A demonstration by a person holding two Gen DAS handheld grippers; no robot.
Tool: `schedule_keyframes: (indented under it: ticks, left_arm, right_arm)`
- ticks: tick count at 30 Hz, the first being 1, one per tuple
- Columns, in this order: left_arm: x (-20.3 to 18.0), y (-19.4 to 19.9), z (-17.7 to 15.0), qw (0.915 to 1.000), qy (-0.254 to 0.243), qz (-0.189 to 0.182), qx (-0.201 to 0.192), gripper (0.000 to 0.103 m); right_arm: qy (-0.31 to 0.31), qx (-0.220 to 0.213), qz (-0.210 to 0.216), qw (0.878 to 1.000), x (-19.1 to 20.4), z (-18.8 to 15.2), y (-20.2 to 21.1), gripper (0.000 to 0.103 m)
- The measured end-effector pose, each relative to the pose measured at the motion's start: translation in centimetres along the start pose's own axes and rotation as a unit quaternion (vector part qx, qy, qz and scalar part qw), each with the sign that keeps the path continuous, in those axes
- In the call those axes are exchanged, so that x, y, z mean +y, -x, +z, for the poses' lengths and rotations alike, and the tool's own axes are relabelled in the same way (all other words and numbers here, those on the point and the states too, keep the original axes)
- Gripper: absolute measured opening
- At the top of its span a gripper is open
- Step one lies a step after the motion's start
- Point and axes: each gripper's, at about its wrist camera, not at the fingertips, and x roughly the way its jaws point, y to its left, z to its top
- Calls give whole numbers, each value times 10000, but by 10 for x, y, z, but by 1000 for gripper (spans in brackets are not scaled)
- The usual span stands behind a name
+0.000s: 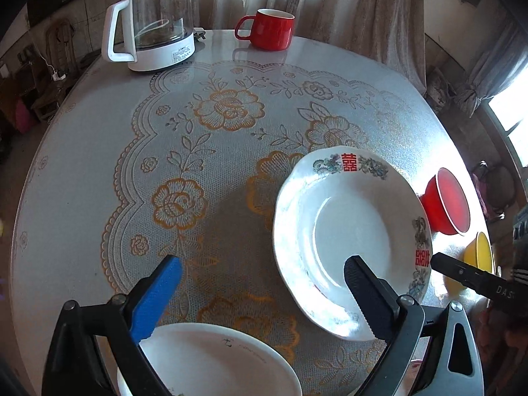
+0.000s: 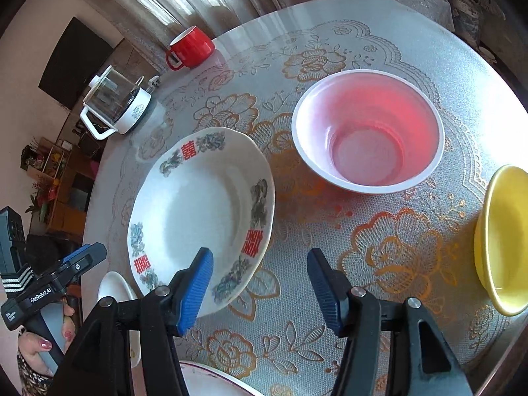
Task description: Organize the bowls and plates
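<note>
Left tool [image 1: 262,275] jaws wide apart, nothing clamped: blue pad hangs over the tabletop [image 1: 82,171], black pad overlaps the near rim of the decorated plate [image 1: 349,241] in view, contact unclear. Plain white plate [image 1: 211,363] sits nearest, at the bottom edge under the left tool. Right tool [image 2: 260,283] jaws partly apart, empty; left pad over the decorated plate's near rim, right pad over bare lace-pattern cover. A second white dish edge [image 2: 114,288] shows at lower left of the right view, partly hidden. Hand [image 2: 39,353] grips the left tool's handle at far left there. Decorated plate lies flat mid-tabletop, red characters on rim. Beyond it, red bowl [image 2: 368,132] upright, apart from the plate; yellow bowl [image 2: 501,241] at the right edge, well apart from the red one. Far side: red mug [image 1: 269,29] and glass kettle [image 1: 151,23], curtains [image 1: 346,6] behind.
</note>
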Motion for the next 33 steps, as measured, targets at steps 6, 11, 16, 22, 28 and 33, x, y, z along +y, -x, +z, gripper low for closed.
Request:
schedule_keyframes:
  ticks: [6,11,16,22,28,33]
  left_arm:
    - [-1,-30,15,9995,75,-183,252,92]
    - [-8,-45,21,9993,-143,-90,322,86]
    - [-12,-50,23,9993,-244,-50,283,85]
    - [-12,-56,28,9993,-196,-86,301,85]
    - [-17,-64,34,9992,-249,-110,307,85]
    - [-21,-70,37,9988,-330,-172,312,81]
  right_arm:
    - [-218,100,188,9995,-4,10,-21,60]
    - [-148,75,150,9997,-2,15,-27,49]
    - [-73,58,162,9998,2,18,-34,42]
    - [0,77,190,9998,9,19,-43,42]
    - [-9,26,194,9998,10,21,-45,42]
    - [62,-4,188,9998,11,20,-45,42]
